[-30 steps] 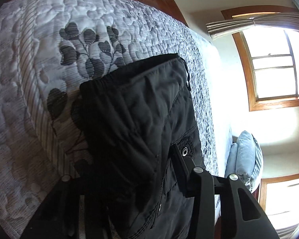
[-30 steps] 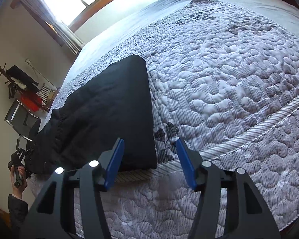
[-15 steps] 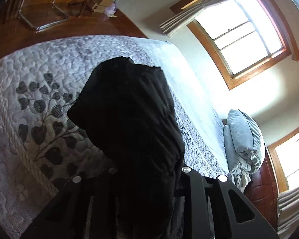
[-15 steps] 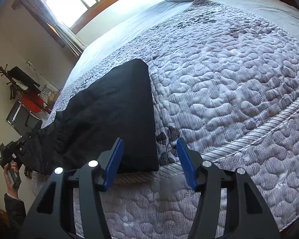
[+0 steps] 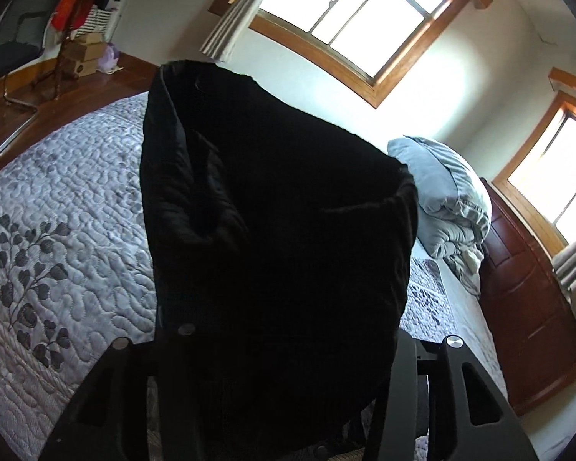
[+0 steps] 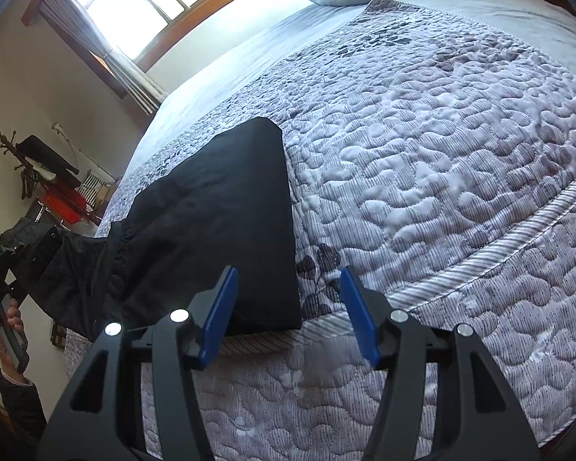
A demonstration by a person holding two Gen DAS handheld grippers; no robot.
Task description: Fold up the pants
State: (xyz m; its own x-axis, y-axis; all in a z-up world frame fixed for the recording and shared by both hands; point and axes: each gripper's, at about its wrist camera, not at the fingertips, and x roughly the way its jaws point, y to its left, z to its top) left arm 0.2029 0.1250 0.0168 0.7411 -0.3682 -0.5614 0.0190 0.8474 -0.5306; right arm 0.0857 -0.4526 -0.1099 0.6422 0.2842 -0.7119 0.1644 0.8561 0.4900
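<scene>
Left wrist view: the black pants [image 5: 272,238] fill the centre of the frame, one end raised clear of the quilted bed [image 5: 57,230]. The cloth is seen bunched between the dark fingers of the left gripper [image 5: 284,349]. Its jaws are opening at this moment, with the fabric between them; whether the pads press on it cannot be told, as the fingertips are buried in black cloth. A bundled grey duvet [image 5: 441,199] is noted at the far end of the bed, below the window [image 5: 357,19].

Right wrist view: the other end of the pants [image 6: 226,223] is seen lying flat on the bed [image 6: 441,153], its squared corner close to the quilt's striped border. The right gripper [image 6: 288,319] is held above that corner with its blue-padded jaws apart and nothing between them; the left pad overlaps the corner in the picture, but contact cannot be confirmed. At the far left the left gripper [image 6: 23,253] is seen in a hand [image 6: 7,326], the raised end trailing from it.

Step in hand, as judged: the raised end is to be carried over onto the flat end. For a clean fold, the grip should be kept until the edges are stacked, the cloth held taut so no crease is trapped, and the flat corner pinned by the right gripper if it starts to drag.
</scene>
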